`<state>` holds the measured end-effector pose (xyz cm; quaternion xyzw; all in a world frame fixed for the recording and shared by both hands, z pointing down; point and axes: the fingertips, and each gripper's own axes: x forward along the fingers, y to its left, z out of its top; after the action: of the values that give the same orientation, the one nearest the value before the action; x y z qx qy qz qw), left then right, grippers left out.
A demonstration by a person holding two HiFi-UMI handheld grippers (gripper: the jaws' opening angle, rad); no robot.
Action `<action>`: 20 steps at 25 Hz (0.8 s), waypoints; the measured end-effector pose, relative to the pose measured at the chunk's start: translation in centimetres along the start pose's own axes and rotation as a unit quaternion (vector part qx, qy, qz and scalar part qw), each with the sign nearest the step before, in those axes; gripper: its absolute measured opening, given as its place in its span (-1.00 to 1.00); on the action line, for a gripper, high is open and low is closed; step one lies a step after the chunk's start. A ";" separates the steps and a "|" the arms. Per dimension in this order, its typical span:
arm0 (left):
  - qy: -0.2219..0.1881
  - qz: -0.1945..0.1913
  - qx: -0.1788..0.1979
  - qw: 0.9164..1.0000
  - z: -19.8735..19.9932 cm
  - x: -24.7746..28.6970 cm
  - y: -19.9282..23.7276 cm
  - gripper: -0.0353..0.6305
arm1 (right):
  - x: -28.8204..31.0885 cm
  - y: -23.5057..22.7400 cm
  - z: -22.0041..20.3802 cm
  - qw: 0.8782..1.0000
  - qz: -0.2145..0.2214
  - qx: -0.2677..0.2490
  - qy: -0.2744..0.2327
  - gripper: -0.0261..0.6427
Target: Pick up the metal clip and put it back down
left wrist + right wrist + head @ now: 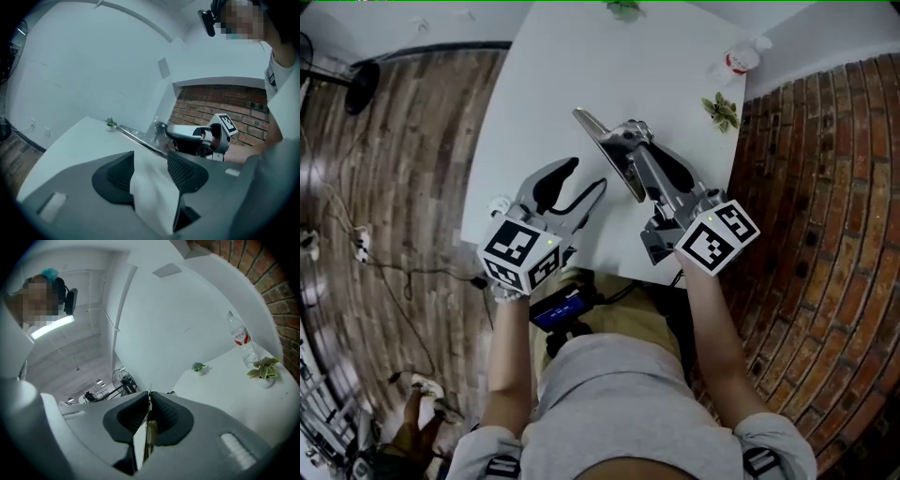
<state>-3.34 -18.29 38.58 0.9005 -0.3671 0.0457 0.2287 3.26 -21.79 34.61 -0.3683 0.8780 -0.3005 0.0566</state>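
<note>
Head view: white worktop (544, 84) between wood floor (403, 141) on the left and brick wall (825, 187) on the right. R tool (630, 133) sits near the right edge and points toward the far side. It pinches the metal clip (607, 150), a flat shiny plate that stands on edge and slants from far-left to near-right. L tool (584, 180) is just left of the clip, not touching it, fingers spread. Water bottle (741, 58) and small potted plant (722, 111) are at the far right corner, well apart from both tools.

L gripper view: pads stand wide apart w/ only bare worktop in the gap. Clip (136, 138) shows beyond as a long metal strip, running from far-left to the R tool on the right. It looks clear of the worktop surface.

R gripper view: pads pressed together on the clip (141, 441), seen edge-on as a thin bright sheet between them. Worktop lies to the right w/ the bottle, the plant and a second tiny plant (199, 367) farther off. Floor fan (123, 378) in the background, left.
</note>
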 end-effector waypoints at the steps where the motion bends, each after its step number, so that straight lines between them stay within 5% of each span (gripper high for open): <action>1: -0.001 -0.006 -0.002 1.000 0.0 -0.3 -0.4 -0.20 | -0.5 0.8 0.2 1.000 0.007 0.000 -0.004 -0.83; 10: -0.045 -0.073 -0.034 0.996 3.0 -3.6 -4.6 -0.16 | -3.4 7.0 2.2 0.997 0.070 -0.007 -0.040 -0.84; 20: -0.072 -0.083 0.011 0.994 5.8 -5.0 -8.7 -0.21 | -6.6 10.8 3.2 0.991 0.119 -0.031 -0.061 -0.84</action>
<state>-1.50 -12.23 28.86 0.9313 -0.3063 -0.0345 0.1942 2.44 -12.95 25.10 -0.2805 0.9194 -0.2412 0.1338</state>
